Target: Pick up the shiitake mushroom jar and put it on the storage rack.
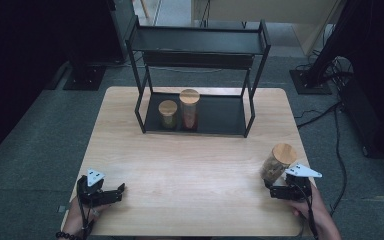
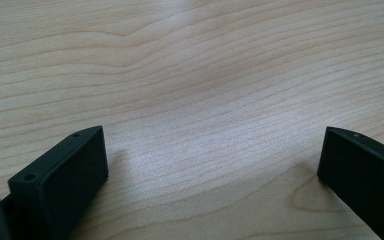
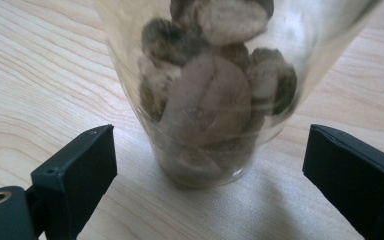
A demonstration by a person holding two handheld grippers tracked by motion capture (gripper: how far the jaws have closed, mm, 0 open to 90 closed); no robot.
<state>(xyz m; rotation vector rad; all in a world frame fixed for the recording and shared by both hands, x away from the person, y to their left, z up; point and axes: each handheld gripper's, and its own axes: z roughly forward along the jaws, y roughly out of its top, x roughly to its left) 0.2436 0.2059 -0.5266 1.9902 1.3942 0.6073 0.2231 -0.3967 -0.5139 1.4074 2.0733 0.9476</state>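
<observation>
A clear glass jar (image 1: 278,162) with a wooden lid stands near the table's right front edge, filled with brown and pale dried pieces. My right gripper (image 1: 273,184) is just behind it, open, and a hand holds it. In the right gripper view the jar (image 3: 210,95) stands between the wide-apart jaws of that gripper (image 3: 211,132), touching neither. My left gripper (image 1: 117,193) rests open at the front left of the table. Its own view has the gripper (image 2: 213,136) over bare wood with nothing between the fingers.
A black two-tier metal rack (image 1: 198,42) stands at the back of the wooden table (image 1: 190,160). On its lower shelf are a short jar (image 1: 168,114) and a taller jar (image 1: 189,109), both with wooden lids. Cables and stands lie on the floor around.
</observation>
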